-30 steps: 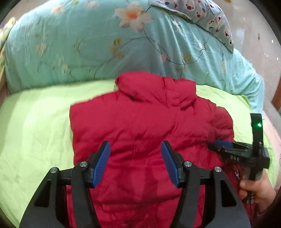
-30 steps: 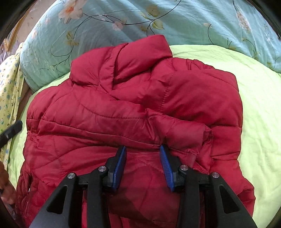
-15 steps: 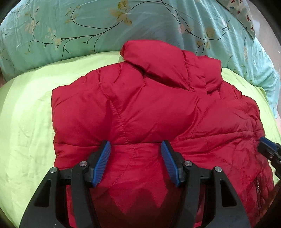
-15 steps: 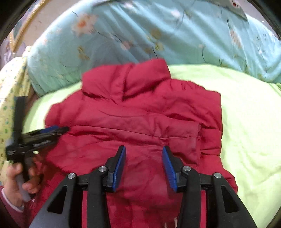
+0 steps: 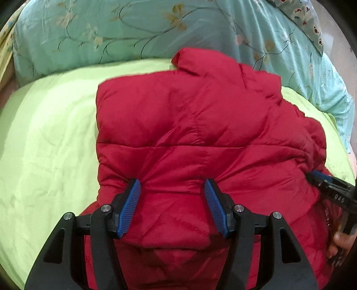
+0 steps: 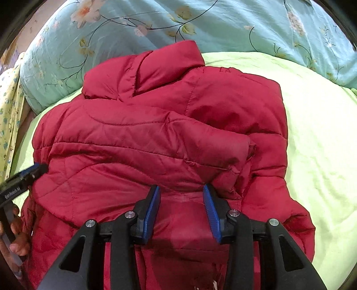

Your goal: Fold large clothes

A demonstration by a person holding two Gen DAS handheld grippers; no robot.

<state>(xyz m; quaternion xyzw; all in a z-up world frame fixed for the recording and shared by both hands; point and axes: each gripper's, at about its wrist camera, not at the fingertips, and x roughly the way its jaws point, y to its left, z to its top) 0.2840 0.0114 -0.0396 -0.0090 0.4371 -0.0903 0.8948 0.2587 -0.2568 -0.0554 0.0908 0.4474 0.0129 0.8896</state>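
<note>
Hand-held gripper [image 5: 173, 185], red jacket [image 5: 200, 133] (puffy, sleeves folded)

Jacket [image 5: 200, 133] hem cut off (bottom edge)

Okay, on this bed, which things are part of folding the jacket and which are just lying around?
Part of the job:
- red puffer jacket, spread on the green sheet
- left tool, jaws apart over the jacket
- right tool, jaws apart over the jacket

Just lying about:
- teal floral duvet behind the collar
- patterned pillow
- yellow floral cloth at the bed's edge
</note>
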